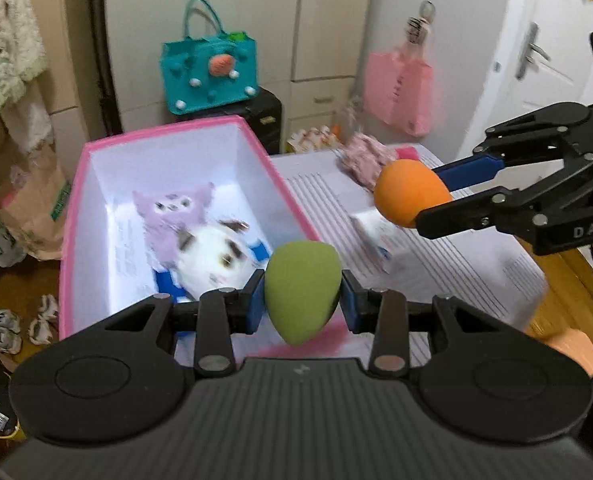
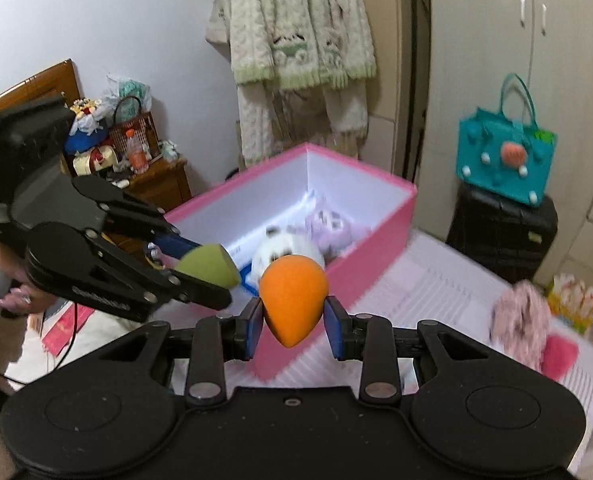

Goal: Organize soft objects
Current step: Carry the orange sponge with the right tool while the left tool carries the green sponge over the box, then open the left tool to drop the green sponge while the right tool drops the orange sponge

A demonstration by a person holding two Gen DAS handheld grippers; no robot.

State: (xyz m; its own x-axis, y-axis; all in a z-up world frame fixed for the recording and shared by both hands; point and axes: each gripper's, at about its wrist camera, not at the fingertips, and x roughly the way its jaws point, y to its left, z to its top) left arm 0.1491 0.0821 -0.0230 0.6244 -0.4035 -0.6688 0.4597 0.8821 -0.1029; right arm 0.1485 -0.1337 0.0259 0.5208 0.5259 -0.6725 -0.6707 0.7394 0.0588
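My left gripper is shut on a green egg-shaped sponge, held above the near right corner of the pink box. The right gripper is shut on an orange egg-shaped sponge, over the table to the right of the box. In the right wrist view the orange sponge sits between the blue pads, with the left gripper and its green sponge at the left. Inside the box lie a white plush and a purple plush.
A pink fluffy item and a bright pink piece lie on the striped table cover. A small white packet lies right of the box. A teal bag stands on a black suitcase. A hand grips the left handle.
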